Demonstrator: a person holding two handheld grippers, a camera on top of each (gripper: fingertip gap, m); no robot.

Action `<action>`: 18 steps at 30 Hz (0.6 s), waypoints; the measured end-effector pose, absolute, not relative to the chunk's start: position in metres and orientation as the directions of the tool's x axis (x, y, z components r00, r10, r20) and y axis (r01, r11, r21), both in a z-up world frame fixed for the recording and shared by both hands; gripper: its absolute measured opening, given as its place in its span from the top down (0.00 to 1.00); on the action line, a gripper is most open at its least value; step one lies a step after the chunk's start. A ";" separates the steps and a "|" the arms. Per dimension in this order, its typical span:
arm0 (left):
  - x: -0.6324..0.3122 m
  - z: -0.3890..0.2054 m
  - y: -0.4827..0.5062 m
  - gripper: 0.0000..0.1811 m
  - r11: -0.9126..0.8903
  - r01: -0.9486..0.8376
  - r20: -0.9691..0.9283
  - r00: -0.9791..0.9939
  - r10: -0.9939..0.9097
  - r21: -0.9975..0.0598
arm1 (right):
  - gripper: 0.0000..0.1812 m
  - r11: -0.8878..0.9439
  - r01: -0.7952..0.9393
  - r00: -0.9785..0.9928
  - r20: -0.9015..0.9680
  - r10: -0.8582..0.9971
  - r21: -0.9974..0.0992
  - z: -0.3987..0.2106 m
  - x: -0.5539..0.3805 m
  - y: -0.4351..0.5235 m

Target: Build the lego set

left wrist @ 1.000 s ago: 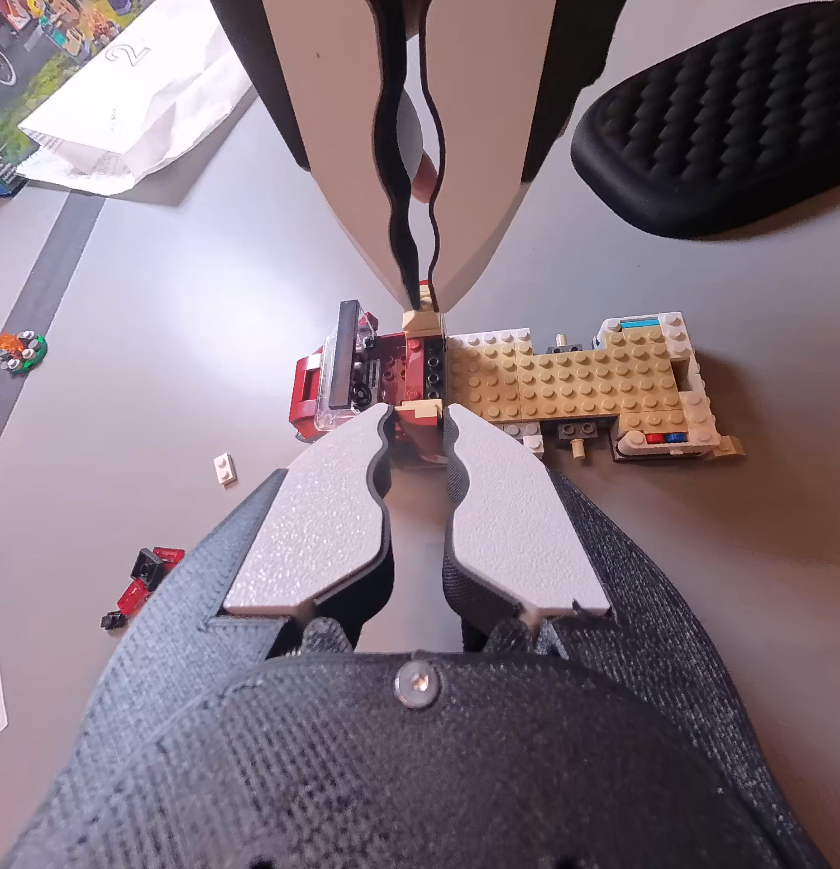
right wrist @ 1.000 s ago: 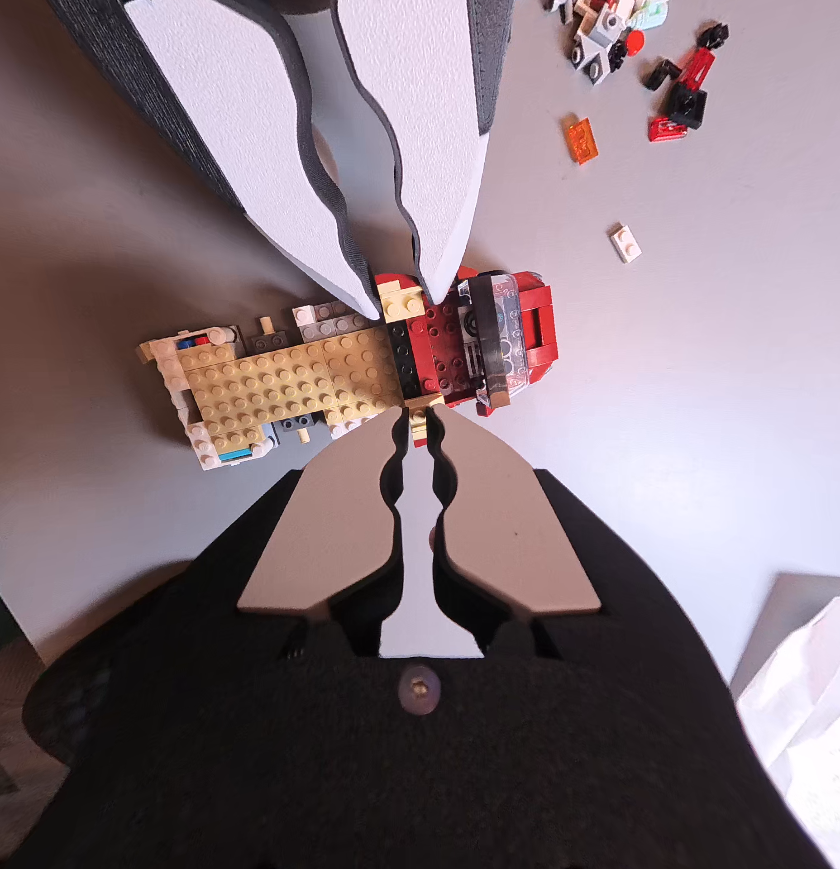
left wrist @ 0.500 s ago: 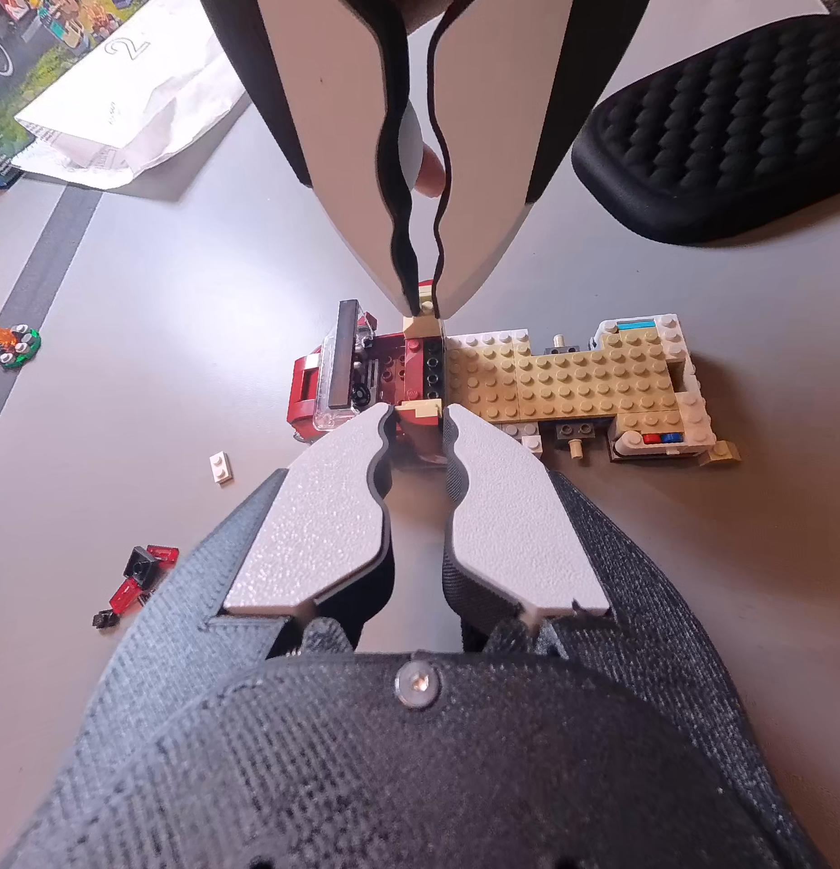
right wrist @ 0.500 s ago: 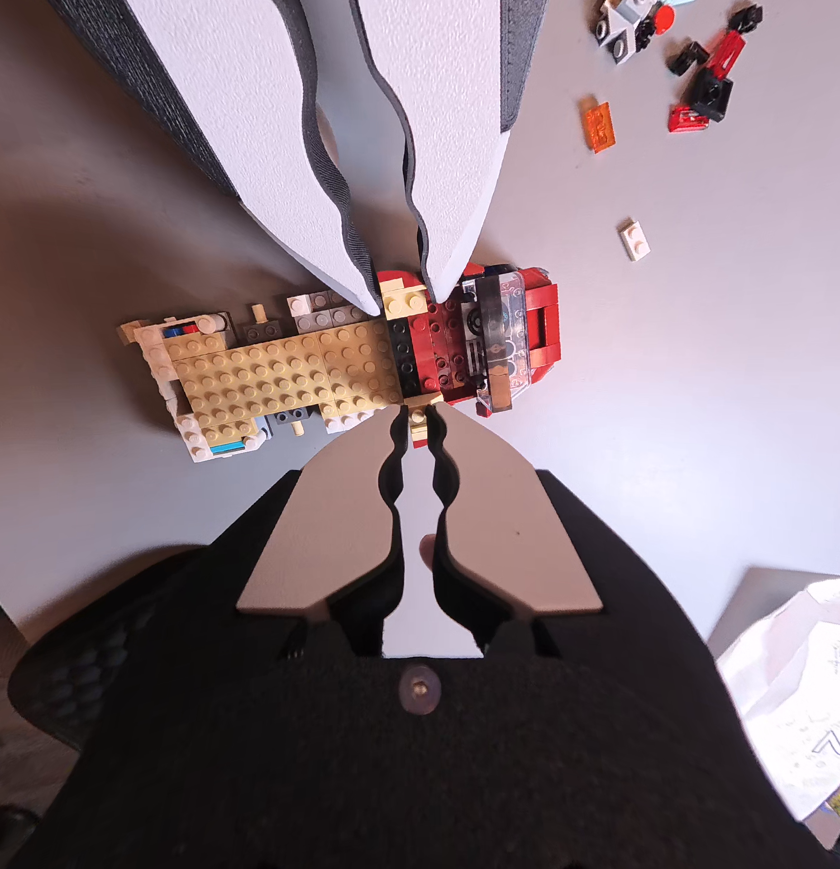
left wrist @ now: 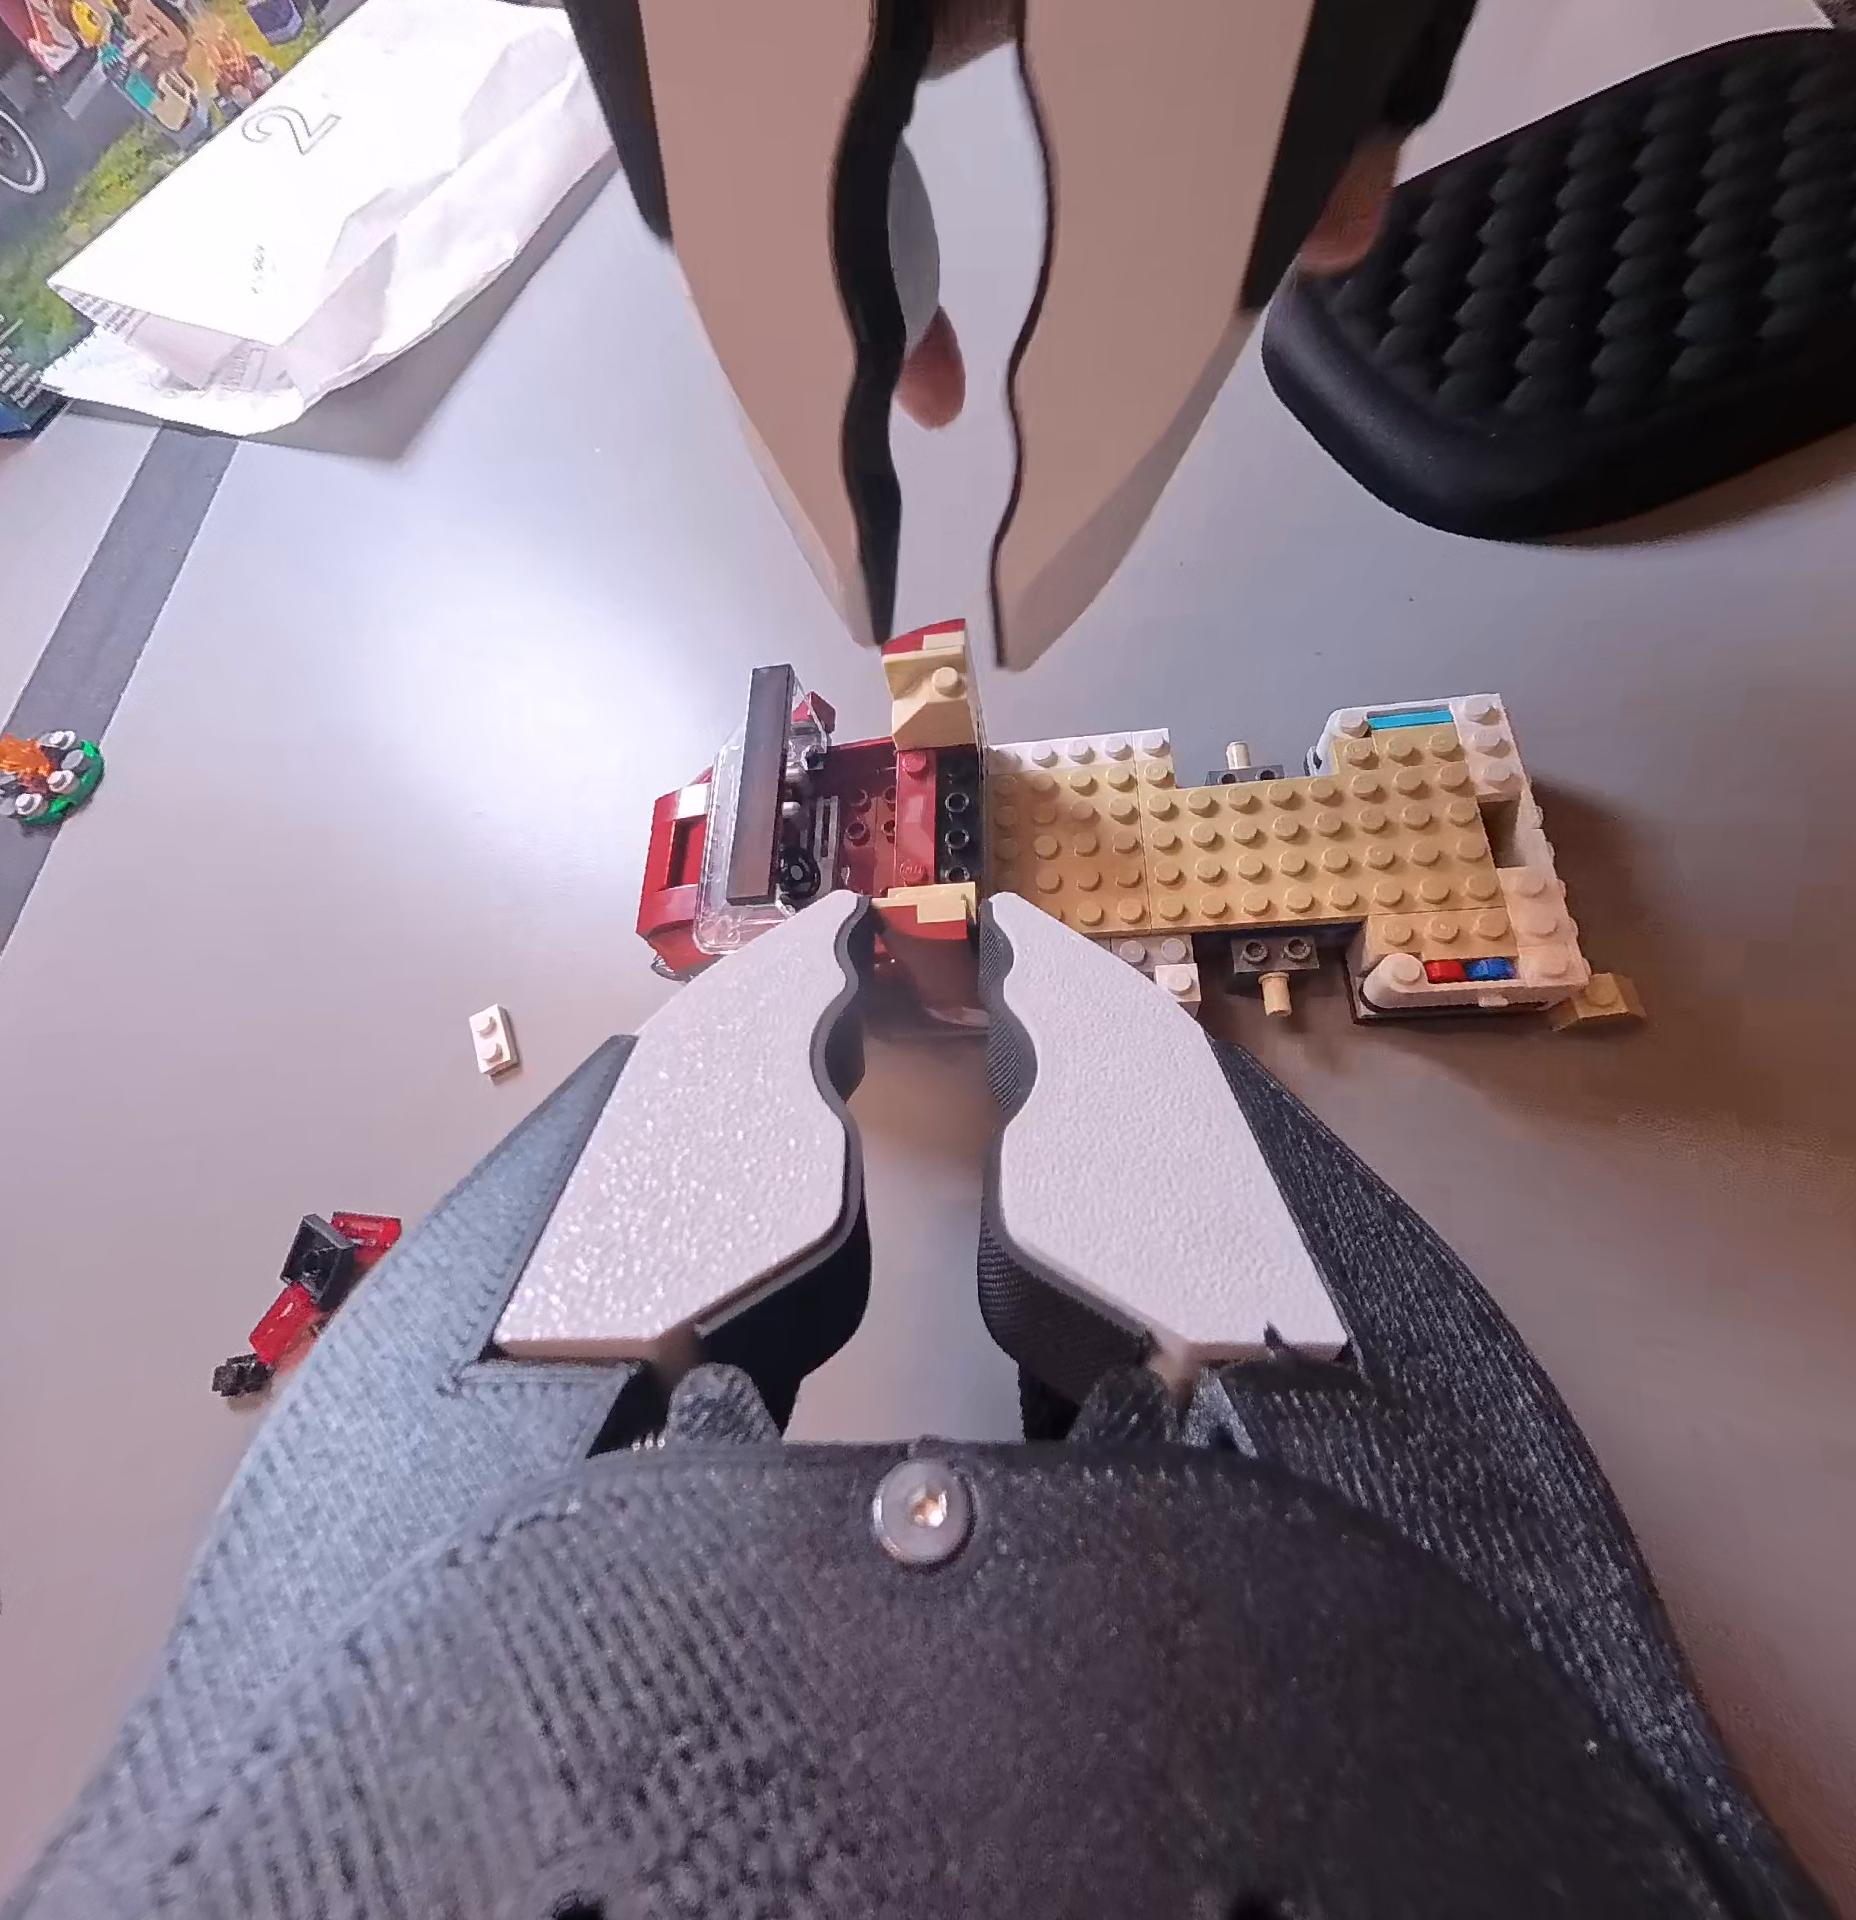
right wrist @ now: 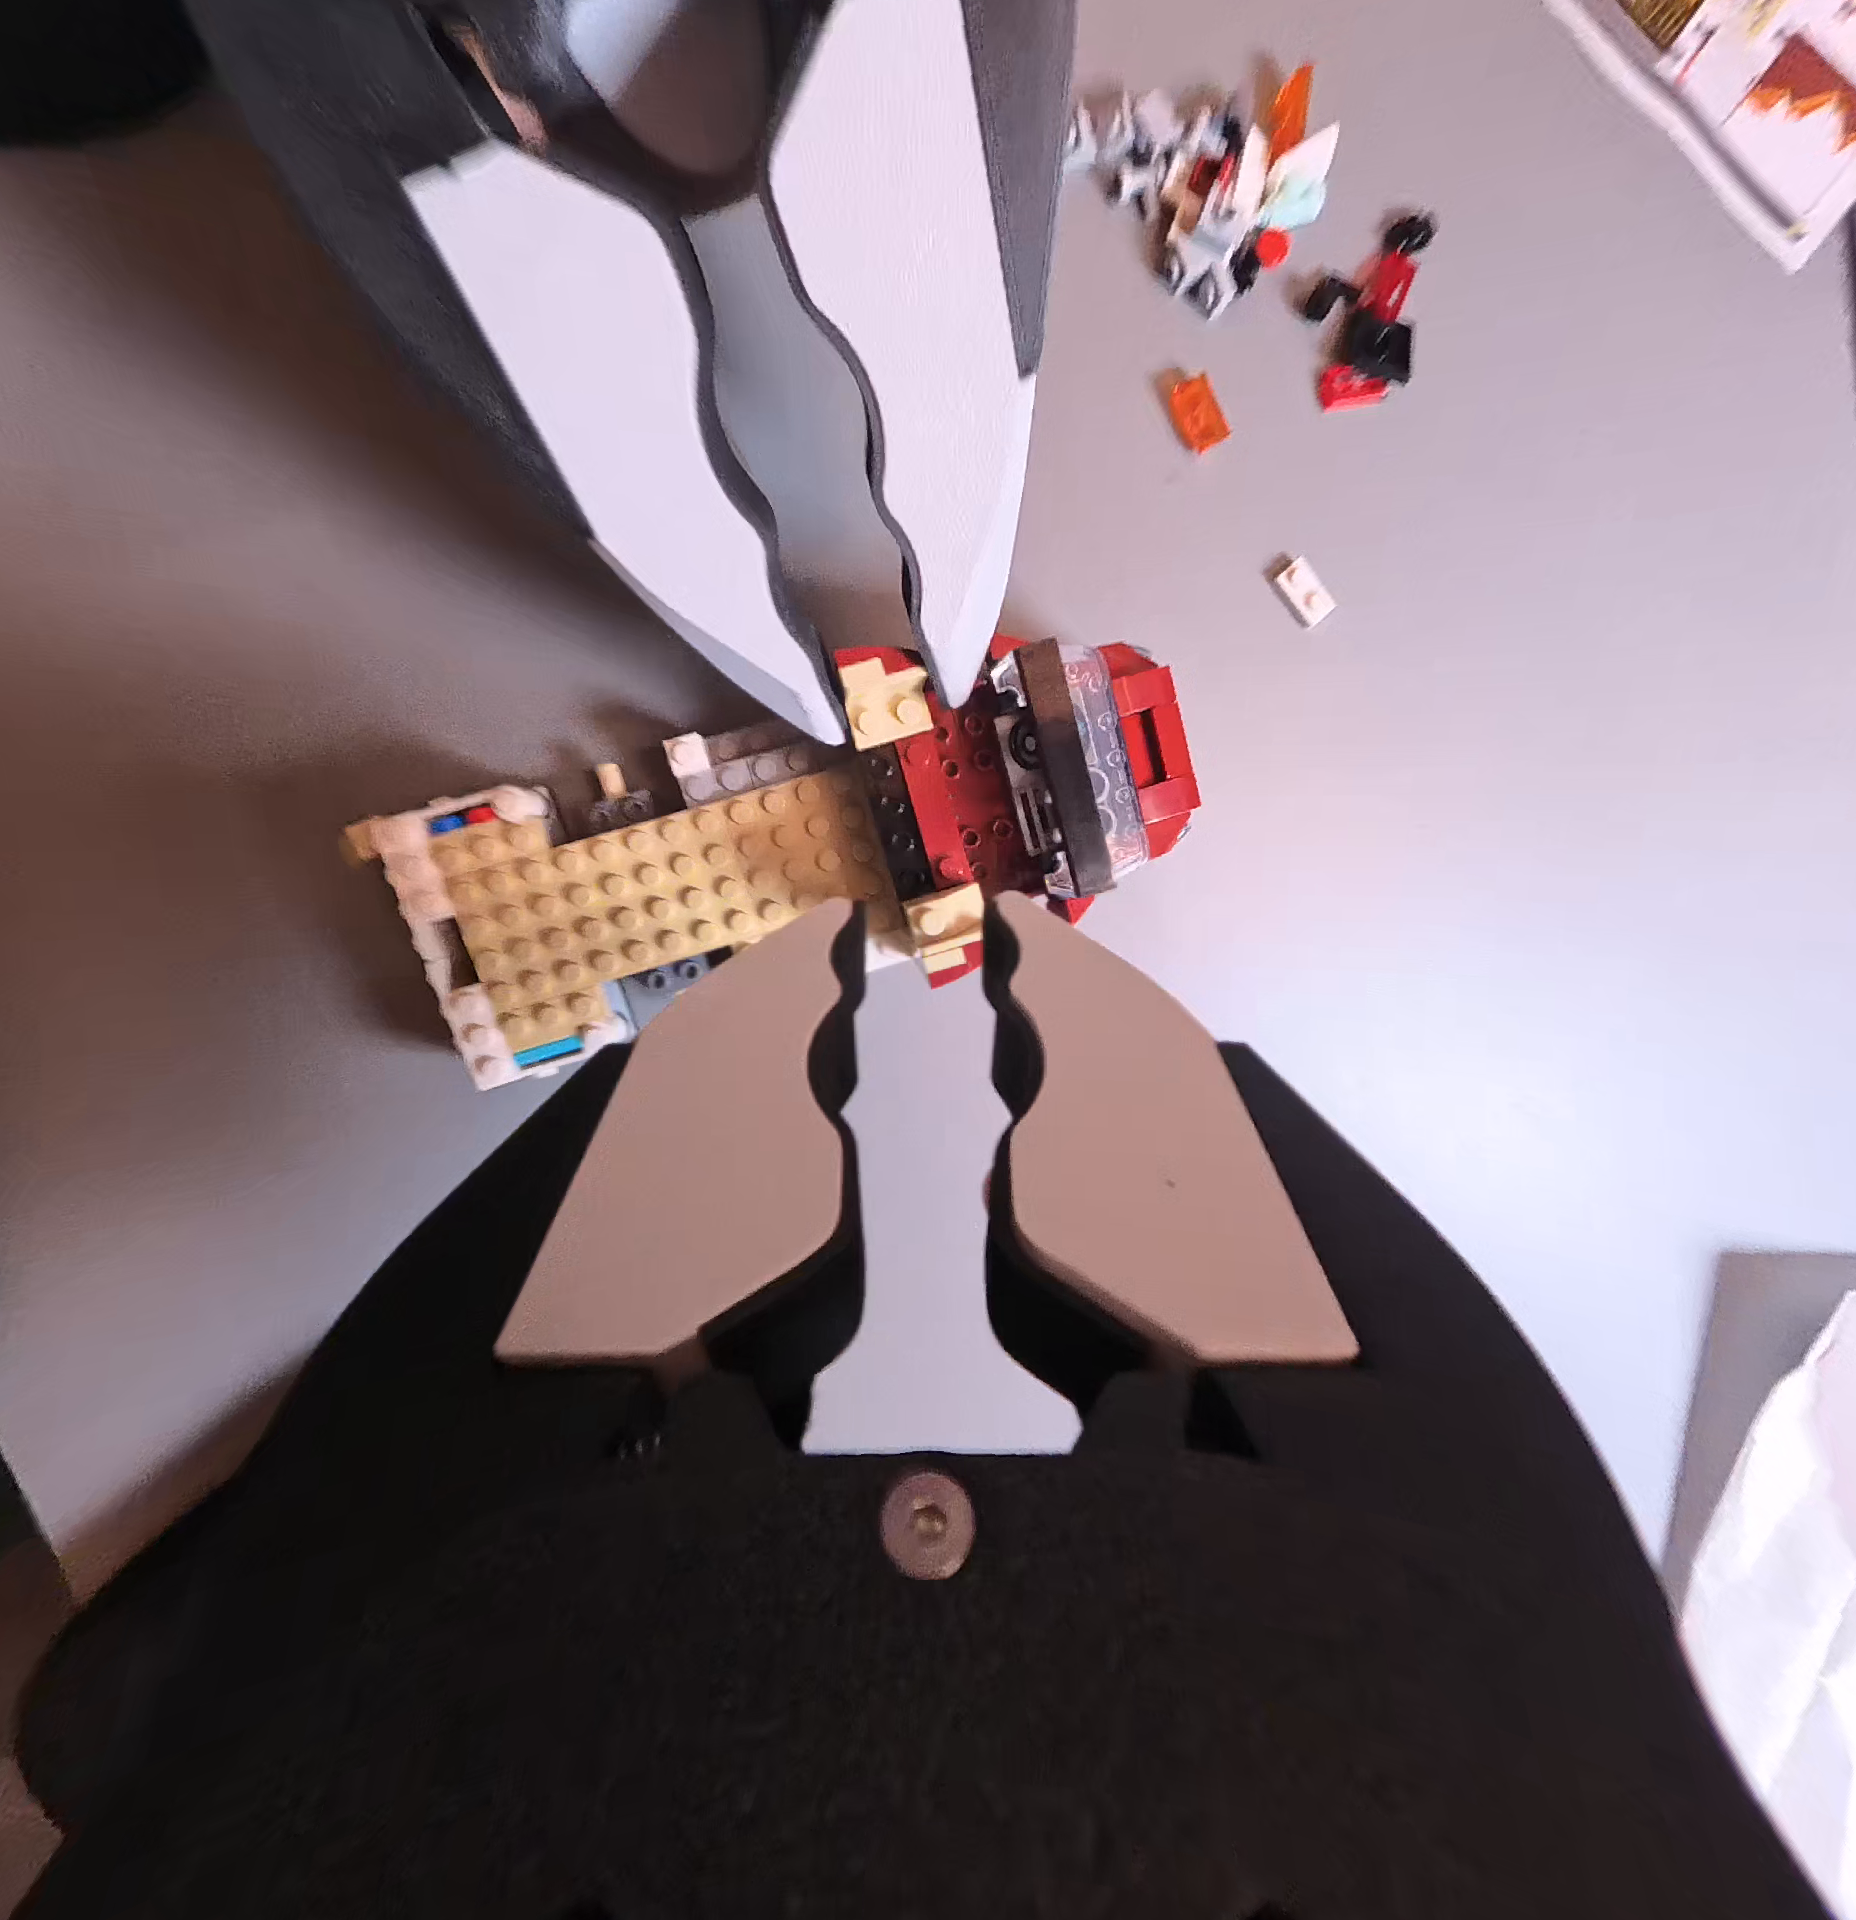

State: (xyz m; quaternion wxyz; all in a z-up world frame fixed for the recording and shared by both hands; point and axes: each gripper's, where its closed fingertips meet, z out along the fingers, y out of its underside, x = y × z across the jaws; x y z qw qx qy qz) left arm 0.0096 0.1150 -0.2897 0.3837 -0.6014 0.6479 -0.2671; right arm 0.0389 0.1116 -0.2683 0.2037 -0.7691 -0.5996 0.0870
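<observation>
The lego truck (left wrist: 1215, 842) lies on the grey table: a red cab with a clear windshield, a tan studded bed and white trim at the rear. My left gripper (left wrist: 921, 920) is shut on the tan and red side piece of the cab on its near side. In the right wrist view this gripper (right wrist: 888, 707) comes in from the top. My right gripper (right wrist: 924, 914) is open, its fingertips either side of the opposite tan and red side piece (right wrist: 939, 925) with gaps showing. In the left wrist view it (left wrist: 939, 644) hovers just over that piece (left wrist: 929, 696).
A white 1x2 plate (left wrist: 491, 1039) lies loose left of the cab. Red and black pieces (left wrist: 311, 1278), an orange plate (right wrist: 1199, 410) and a pile of parts (right wrist: 1215, 208) lie beyond. A white paper bag (left wrist: 332, 208) and a black mesh pad (left wrist: 1630, 291) lie behind the truck. Some 4 centimetres of space lies between my two pairs of fingers. The orange plate (right wrist: 1199, 410) is about 11 centimetres from my left fingertips.
My right gripper has opened and let go of the tan and red side piece, drawing back slightly. My left gripper keeps its hold on the cab.
</observation>
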 end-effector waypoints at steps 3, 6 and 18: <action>0.010 -0.290 0.116 0.89 0.146 -0.568 -0.194 0.024 -0.981 -0.810 | 0.82 -0.210 0.825 0.286 0.066 0.956 -0.524 -0.251 0.034 0.094; 0.012 -0.290 0.118 0.89 0.163 -0.562 -0.219 0.033 -0.975 -0.811 | 0.82 -0.207 0.786 0.260 0.007 0.966 -0.582 -0.254 0.023 0.055; 0.010 -0.288 0.131 0.89 0.188 -0.561 -0.293 0.104 -0.950 -0.806 | 0.88 -0.293 0.791 0.341 -0.010 0.940 -0.537 -0.319 -0.008 -0.006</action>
